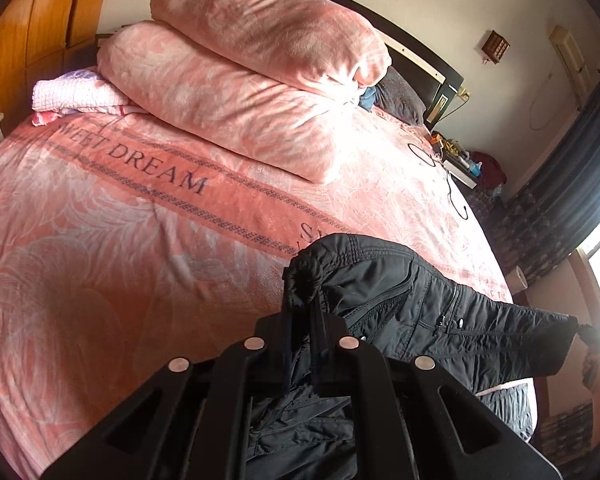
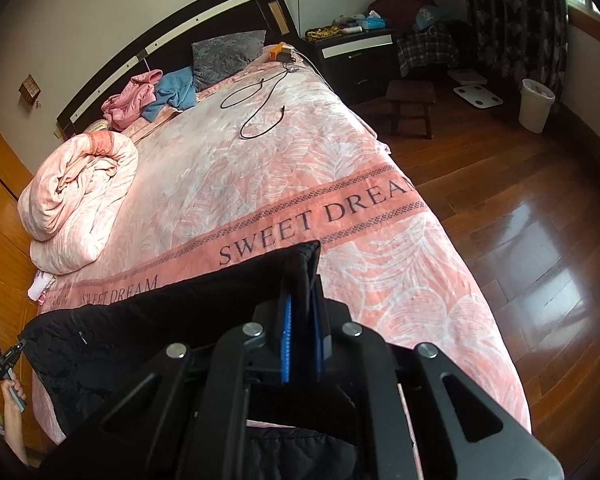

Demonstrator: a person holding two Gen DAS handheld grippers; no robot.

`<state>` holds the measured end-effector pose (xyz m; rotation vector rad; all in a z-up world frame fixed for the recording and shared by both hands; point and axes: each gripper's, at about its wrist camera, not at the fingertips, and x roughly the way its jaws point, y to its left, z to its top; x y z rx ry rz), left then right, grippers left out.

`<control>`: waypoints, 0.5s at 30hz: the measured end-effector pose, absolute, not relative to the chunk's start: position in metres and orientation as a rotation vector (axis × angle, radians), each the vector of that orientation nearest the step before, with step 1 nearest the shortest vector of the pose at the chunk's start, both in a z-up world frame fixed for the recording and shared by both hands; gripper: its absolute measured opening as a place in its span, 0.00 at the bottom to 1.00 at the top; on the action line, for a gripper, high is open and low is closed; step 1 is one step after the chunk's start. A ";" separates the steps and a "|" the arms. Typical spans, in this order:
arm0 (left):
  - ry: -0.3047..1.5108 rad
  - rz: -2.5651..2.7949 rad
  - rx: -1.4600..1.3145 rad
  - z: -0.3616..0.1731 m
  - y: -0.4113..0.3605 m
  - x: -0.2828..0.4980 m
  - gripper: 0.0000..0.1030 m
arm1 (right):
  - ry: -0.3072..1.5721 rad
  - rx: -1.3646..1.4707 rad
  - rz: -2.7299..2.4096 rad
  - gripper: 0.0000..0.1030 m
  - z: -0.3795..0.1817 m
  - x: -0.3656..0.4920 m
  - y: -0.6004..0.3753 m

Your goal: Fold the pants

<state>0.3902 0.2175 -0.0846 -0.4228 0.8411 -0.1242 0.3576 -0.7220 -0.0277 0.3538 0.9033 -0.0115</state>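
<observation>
The pants (image 1: 412, 304) are black, padded and quilted, with zip pockets visible near the waist. They hang in the air above the near part of the bed (image 1: 140, 240), stretched between the two grippers, and the lower part falls down toward the pink blanket. No fold is visible, so I judge the task is only at its beginning: the garment is lifted and spread, and the folding itself is left to do. The left gripper (image 1: 304, 304) has its fingers closed on a bunched corner of the fabric. The right gripper (image 2: 304, 280) is also closed, pinching the other corner between its blue pads (image 2: 286, 340). A rolled pink quilt (image 1: 240, 80) lies farther up the bed, well apart.
</observation>
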 end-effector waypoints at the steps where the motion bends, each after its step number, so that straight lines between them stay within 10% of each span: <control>1: 0.837 -0.126 -0.429 -0.084 0.219 0.387 0.06 | 0.900 0.356 -0.016 0.07 -0.028 0.353 -0.723; 15: 0.766 -0.148 -0.518 -0.079 0.235 0.330 0.06 | 0.858 0.403 -0.070 0.07 -0.036 0.287 -0.739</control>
